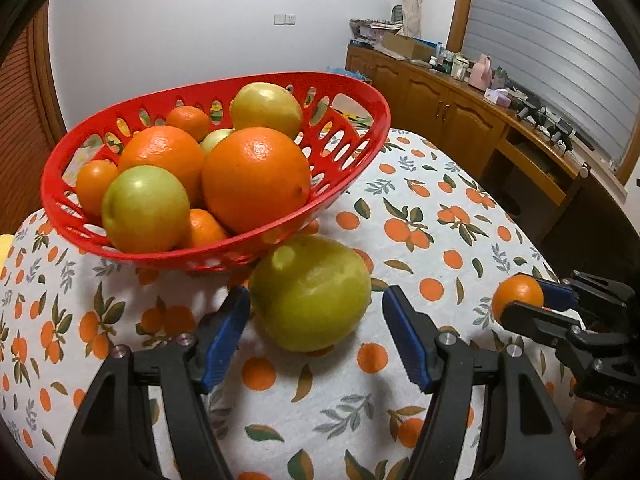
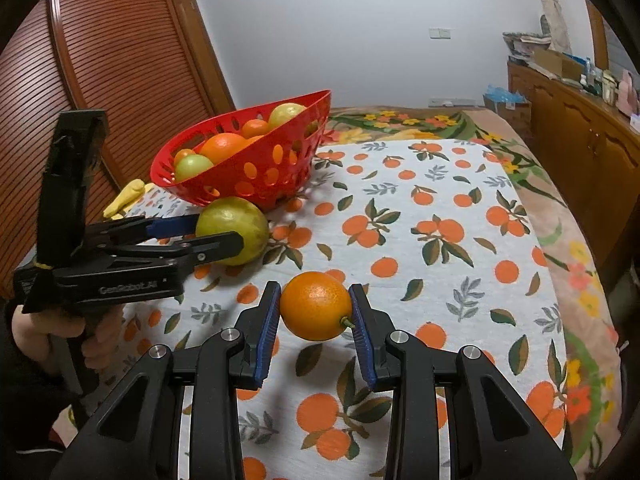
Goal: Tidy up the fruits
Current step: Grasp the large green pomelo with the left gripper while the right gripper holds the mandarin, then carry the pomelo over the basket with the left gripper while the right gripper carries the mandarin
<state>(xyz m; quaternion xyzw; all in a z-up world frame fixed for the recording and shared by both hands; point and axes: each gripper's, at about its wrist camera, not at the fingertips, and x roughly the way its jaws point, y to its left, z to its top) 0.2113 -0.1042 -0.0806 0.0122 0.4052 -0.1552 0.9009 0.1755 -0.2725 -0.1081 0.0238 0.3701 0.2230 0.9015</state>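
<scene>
Holding a small orange (image 2: 316, 306), the right tongs (image 2: 315, 312) have both blue pads pressed on its sides; stem end against the right pad, fruit lifted just off the cloth. The left-wrist view confirms it from the side: same orange (image 1: 517, 295) clamped at the tips of the right tongs (image 1: 524, 304), far right of frame.

Left tongs (image 1: 316, 312) stand about half wide around a big yellow-green citrus (image 1: 310, 292). From their own camera, gaps show between pads and fruit. The right-wrist view shows the left tongs (image 2: 218, 234) side-on, one finger across the citrus (image 2: 236, 224), the other behind it; cannot tell contact from there. The citrus sits on the cloth just in front of the red basket (image 1: 352, 132).

Only the right-wrist view shows the hand (image 2: 60, 328) on the left tool's grip, and a yellow object (image 2: 124, 198) left of the basket (image 2: 256, 172).

Only the left-wrist view looks into the basket: oranges, green and yellow fruits, piled; basket tilted, near rim low.

Surface: orange-print cloth (image 2: 420, 208) over a floral one. Wooden cabinet (image 1: 448, 112) with clutter on the right, slatted wooden door (image 2: 120, 48) on the left.
</scene>
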